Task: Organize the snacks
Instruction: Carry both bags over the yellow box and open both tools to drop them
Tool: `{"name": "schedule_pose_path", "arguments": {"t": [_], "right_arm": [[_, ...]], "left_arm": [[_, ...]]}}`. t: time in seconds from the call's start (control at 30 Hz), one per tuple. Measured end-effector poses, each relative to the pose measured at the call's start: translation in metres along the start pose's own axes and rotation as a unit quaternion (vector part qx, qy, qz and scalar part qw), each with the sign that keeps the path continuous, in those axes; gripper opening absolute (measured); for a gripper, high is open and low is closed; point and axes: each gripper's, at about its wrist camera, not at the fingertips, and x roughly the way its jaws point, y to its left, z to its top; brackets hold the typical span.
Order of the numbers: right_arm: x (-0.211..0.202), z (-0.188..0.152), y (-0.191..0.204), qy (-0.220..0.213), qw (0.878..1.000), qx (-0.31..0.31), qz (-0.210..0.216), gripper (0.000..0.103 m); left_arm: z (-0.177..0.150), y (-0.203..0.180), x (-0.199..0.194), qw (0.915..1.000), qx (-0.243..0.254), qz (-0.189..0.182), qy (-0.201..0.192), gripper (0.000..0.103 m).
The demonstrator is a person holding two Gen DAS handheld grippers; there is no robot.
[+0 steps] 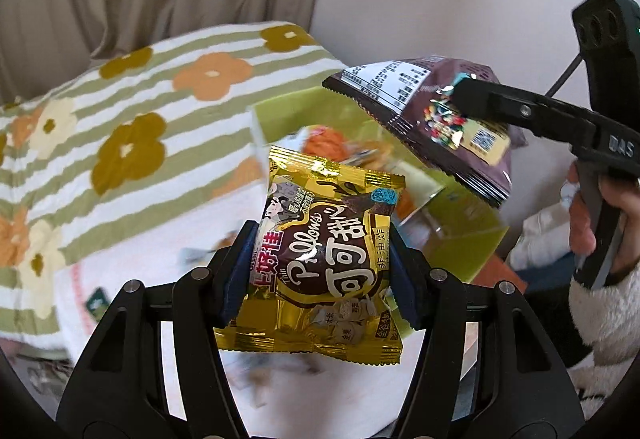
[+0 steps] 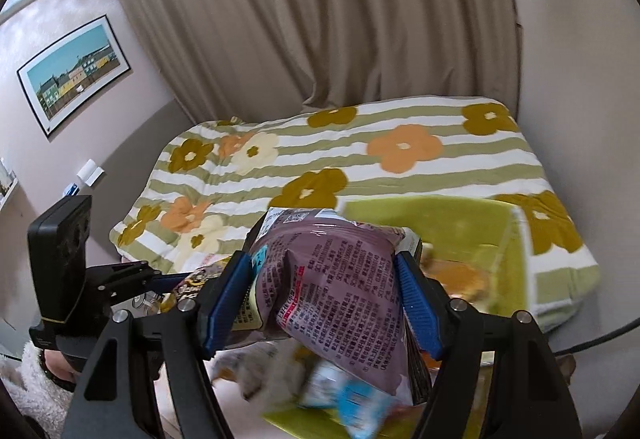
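Observation:
My left gripper (image 1: 320, 271) is shut on a gold snack packet (image 1: 324, 259) with a brown label, held upright in the air. My right gripper (image 2: 326, 299) is shut on a purple snack bag (image 2: 332, 287); in the left wrist view the right gripper (image 1: 460, 95) holds that purple bag (image 1: 424, 119) above a green box (image 1: 460, 235). The green box (image 2: 420, 215) holds orange-wrapped snacks (image 1: 324, 143). In the right wrist view the left gripper (image 2: 160, 281) shows at the left, with part of the gold packet (image 2: 192, 283).
A bed with a striped flower quilt (image 1: 120, 111) lies behind the box. Beige curtains (image 2: 320, 19) hang at the back. A framed picture (image 2: 72, 75) is on the left wall. Blurred loose packets (image 2: 344, 395) lie on the white surface below.

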Motion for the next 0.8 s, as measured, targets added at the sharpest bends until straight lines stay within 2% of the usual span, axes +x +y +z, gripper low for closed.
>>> {"name": "schedule_pose_path", "arguments": {"t": [0.17, 0.33, 0.37, 0.43, 0.47, 0.63, 0.8], "right_arm": [[-0.013, -0.011, -0.047, 0.006, 1.000, 0.022, 0.003, 0.069], [-0.017, -0.020, -0.082, 0.014, 0.999, 0.050, 0.011, 0.069], [-0.017, -0.022, -0.089, 0.016, 0.998, 0.056, 0.012, 0.069], [-0.017, -0.025, -0.096, 0.018, 0.998, 0.064, 0.013, 0.068], [-0.017, -0.027, -0.098, 0.018, 0.998, 0.067, 0.013, 0.068], [-0.021, -0.035, -0.098, 0.018, 0.997, 0.073, 0.005, 0.068], [-0.017, -0.044, -0.088, 0.025, 0.998, 0.060, -0.009, 0.068]], "left_arm": [[0.012, -0.036, 0.043, 0.9997, -0.017, 0.003, 0.019, 0.057], [0.018, -0.051, 0.079, 0.9990, -0.019, 0.013, 0.039, 0.060], [0.019, -0.051, 0.084, 0.9987, -0.018, 0.020, 0.044, 0.063], [0.020, -0.052, 0.093, 0.9977, -0.019, 0.028, 0.059, 0.093], [0.020, -0.051, 0.096, 0.9973, -0.021, 0.034, 0.062, 0.097], [0.013, -0.037, 0.089, 0.9965, -0.038, 0.041, 0.063, 0.098], [0.003, -0.024, 0.068, 0.9961, -0.048, 0.058, 0.045, 0.098]]}}
